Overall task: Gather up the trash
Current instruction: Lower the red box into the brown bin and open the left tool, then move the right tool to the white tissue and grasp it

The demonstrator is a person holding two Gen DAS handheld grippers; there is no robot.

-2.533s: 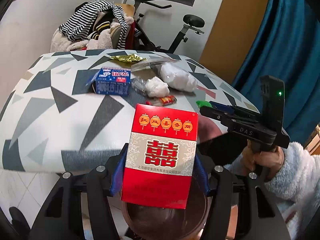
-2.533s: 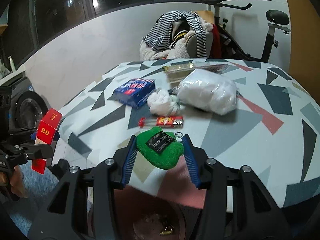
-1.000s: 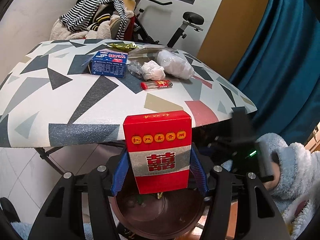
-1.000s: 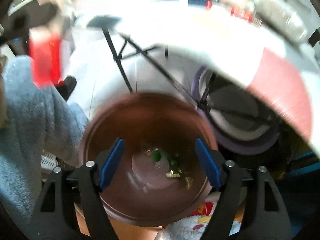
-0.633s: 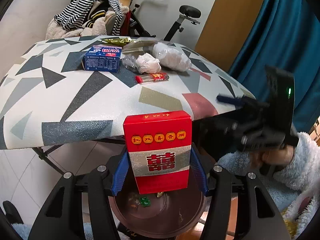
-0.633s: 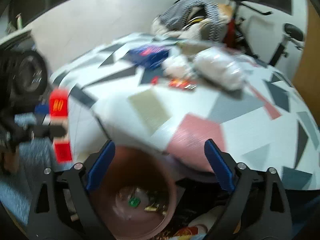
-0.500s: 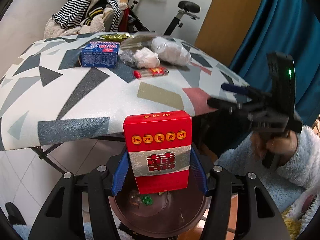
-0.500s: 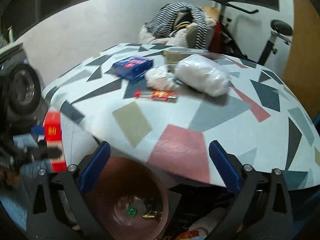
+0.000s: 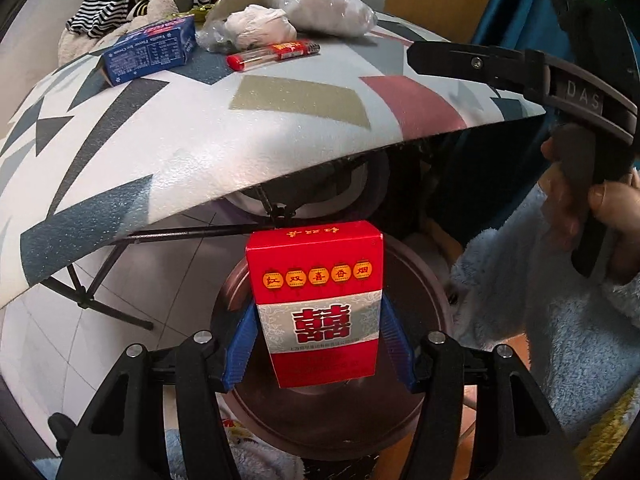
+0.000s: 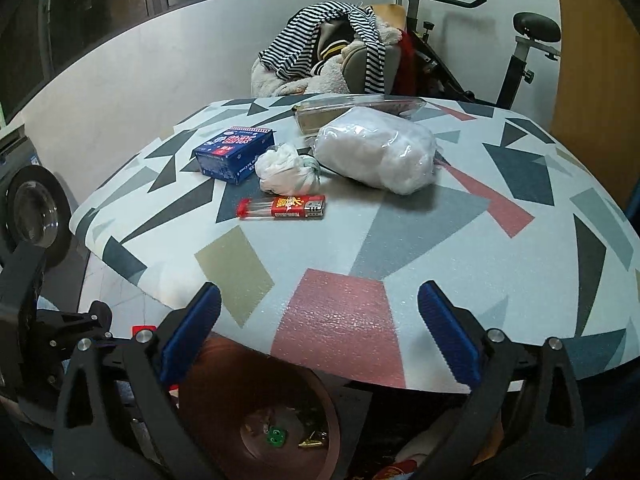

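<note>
The light, stiff red cigarette box (image 9: 316, 304) sits between the just-widened jaws of the left gripper (image 9: 316, 344), above the brown bin (image 9: 424, 280); the right gripper (image 10: 320, 336) is spread empty.

Black two-finger grippers, left gripper (image 9: 316, 344), right gripper (image 10: 318, 336), ridged blue pads (image 10: 450, 334), silver screws, "DAS" marking, fluffy pale-blue sleeve (image 9: 520, 292)

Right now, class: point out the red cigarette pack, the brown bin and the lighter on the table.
red cigarette pack (image 9: 316, 304), left wrist view, middle of its front face.
brown bin (image 9: 434, 300), left wrist view, right side of its rim.
lighter (image 10: 282, 207), right wrist view, middle of its body.
</note>
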